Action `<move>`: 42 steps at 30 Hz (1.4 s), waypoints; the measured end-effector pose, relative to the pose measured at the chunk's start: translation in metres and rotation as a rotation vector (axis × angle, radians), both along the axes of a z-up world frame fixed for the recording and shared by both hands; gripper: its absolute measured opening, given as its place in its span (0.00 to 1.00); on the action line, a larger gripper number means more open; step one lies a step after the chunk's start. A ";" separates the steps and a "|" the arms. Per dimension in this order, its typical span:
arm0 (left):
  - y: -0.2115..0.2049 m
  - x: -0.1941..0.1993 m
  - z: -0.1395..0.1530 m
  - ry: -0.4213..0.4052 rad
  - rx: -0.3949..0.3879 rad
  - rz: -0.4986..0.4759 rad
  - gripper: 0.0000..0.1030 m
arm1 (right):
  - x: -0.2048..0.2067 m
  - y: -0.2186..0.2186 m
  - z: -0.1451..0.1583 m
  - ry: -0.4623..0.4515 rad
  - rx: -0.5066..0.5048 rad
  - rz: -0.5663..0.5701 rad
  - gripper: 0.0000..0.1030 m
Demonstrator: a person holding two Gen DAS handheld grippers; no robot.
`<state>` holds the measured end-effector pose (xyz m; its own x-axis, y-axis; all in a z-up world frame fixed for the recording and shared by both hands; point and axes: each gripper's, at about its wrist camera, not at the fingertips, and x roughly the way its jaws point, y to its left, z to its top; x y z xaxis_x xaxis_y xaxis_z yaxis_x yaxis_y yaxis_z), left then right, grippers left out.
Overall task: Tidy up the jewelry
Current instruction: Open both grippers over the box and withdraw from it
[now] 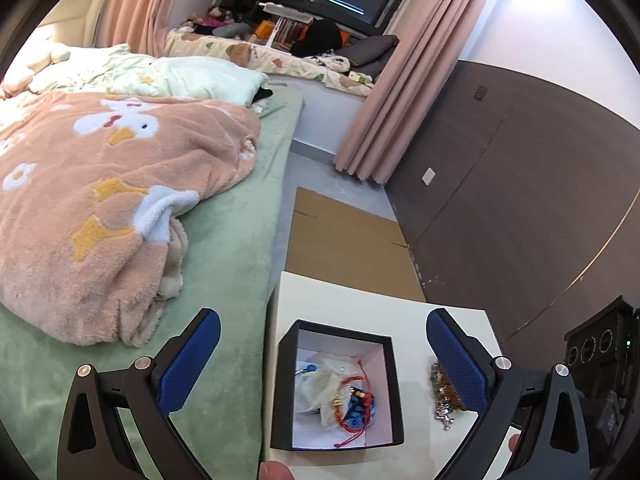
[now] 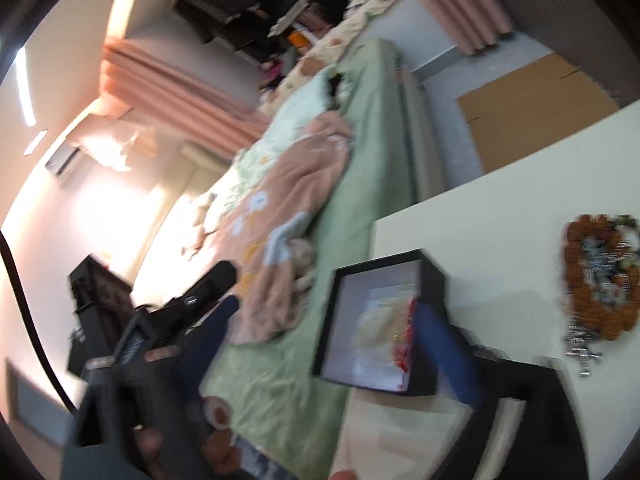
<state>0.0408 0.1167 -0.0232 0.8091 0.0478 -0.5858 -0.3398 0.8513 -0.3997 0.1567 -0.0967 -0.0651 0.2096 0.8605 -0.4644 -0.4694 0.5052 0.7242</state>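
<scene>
While both tools [image 1: 323,334] [image 2: 326,314] gape empty, white table [image 1: 360,300], black box [image 1: 288,396], green bed [image 1: 240,216], pink curtains [image 1: 396,80].

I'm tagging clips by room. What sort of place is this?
Most likely a bedroom in a home. A bed with a fleecy pink blanket and pillow fills the left, pink curtains hang by a window, and a small white table stands alongside.

The left gripper [image 1: 323,328] has black arms, silver round screws and textured blue pads [image 1: 460,360]. The right gripper [image 2: 324,320] looks alike, blurred.
</scene>
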 end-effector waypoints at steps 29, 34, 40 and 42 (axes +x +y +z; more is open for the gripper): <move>-0.095 0.017 0.004 -0.035 0.086 -0.186 1.00 | -0.009 -0.127 0.025 -0.137 -0.282 -0.285 1.00; -0.117 0.021 0.001 -0.017 0.109 -0.219 1.00 | -0.008 -0.151 0.023 -0.117 -0.293 -0.312 1.00; -0.136 0.027 -0.005 0.014 0.104 -0.234 1.00 | -0.008 -0.173 0.024 -0.120 -0.308 -0.335 1.00; -0.138 0.030 -0.008 0.026 0.093 -0.240 1.00 | -0.005 -0.179 0.022 -0.104 -0.310 -0.349 1.00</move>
